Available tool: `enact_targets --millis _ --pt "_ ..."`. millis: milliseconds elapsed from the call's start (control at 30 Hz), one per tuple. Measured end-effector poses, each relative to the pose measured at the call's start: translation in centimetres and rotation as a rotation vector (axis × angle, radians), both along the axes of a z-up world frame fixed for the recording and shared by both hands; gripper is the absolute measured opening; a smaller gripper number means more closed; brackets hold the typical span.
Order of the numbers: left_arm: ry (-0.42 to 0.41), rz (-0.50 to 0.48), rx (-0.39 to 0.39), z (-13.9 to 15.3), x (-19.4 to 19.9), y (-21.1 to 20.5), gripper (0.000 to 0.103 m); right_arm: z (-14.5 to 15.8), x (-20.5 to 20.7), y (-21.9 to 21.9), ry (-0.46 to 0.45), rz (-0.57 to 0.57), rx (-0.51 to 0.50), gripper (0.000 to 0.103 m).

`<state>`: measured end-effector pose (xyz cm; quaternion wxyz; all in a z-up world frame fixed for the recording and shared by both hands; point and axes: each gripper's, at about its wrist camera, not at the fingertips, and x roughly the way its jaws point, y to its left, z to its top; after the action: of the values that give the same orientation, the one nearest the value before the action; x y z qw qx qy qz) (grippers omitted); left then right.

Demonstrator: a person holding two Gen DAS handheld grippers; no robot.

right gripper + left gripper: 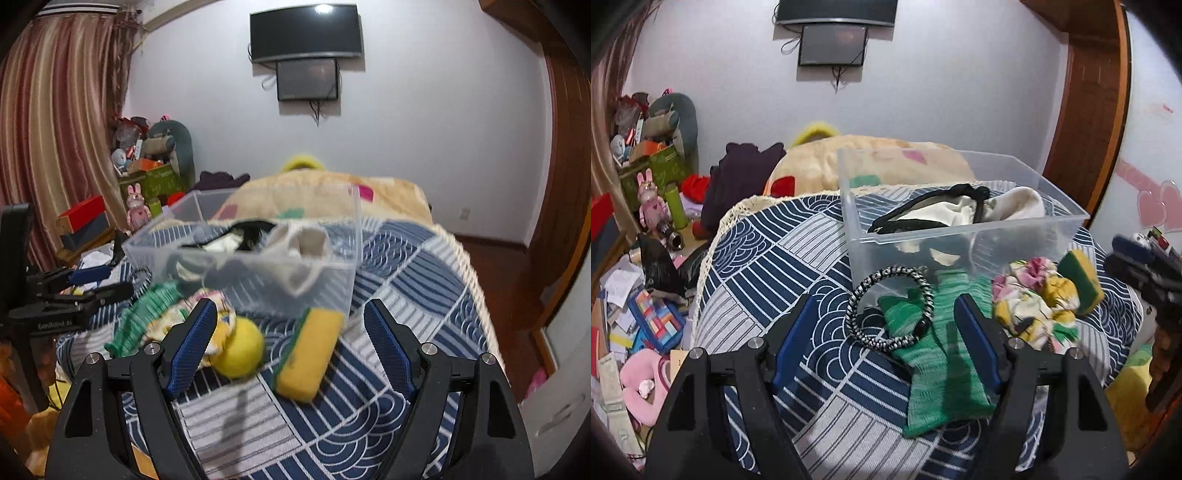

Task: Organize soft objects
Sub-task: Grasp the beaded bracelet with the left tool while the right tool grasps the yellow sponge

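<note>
A clear plastic bin stands on the patterned cloth and holds white cloth and a black strap. In front of it lie a black-and-white braided ring, a green sock, a floral cloth, a yellow-green sponge and a yellow ball. My left gripper is open over the ring and the sock. My right gripper is open over the ball and the sponge. It also shows at the right edge of the left wrist view.
The blue patterned cloth covers a rounded surface with a lace edge. A beige blanket lies behind the bin. Toys, boxes and papers clutter the floor at the left. A wooden door is at the right.
</note>
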<state>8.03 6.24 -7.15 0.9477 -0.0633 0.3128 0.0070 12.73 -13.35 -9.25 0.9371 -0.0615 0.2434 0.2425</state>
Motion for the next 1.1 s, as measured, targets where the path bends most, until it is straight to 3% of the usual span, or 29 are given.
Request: enact_targets --millis 100,233,367,567,667,733,800,1100 --pt "0.018 0.015 -0.069 -0.4 1.2 0.6 0.076 -0.8 0.1 0.0 0.033 0.001 0.004 0.08" --pt "0.019 0.021 -0.096 -0.9 2.0 0.7 0.075 -1.4 -0.1 0.1 0.044 -0.003 0.001 0.078" --pt "0.039 0.002 -0.129 -1.5 2.4 0.6 0.057 -1.7 0.0 0.1 0.072 -0.003 0.008 0.06" --pt "0.03 0.007 -0.119 -1.8 2.2 0.4 0.051 -2.1 0.0 -0.2 0.103 -0.013 0.021 0.041" --pt "0.023 0.018 -0.086 -1.9 1.8 0.2 0.041 -2.2 0.1 -0.7 0.111 -0.022 0.031 0.03" --pt "0.02 0.024 -0.078 -2.0 1.5 0.5 0.032 -2.2 0.0 -1.1 0.114 -0.026 0.039 0.029" --pt "0.022 0.012 -0.093 -2.0 1.1 0.7 0.013 -2.1 -0.1 -1.1 0.112 -0.029 0.039 0.027" --pt "-0.024 -0.011 -0.076 -0.2 -1.0 0.3 0.012 -1.2 -1.1 -1.2 0.069 -0.027 0.029 0.022"
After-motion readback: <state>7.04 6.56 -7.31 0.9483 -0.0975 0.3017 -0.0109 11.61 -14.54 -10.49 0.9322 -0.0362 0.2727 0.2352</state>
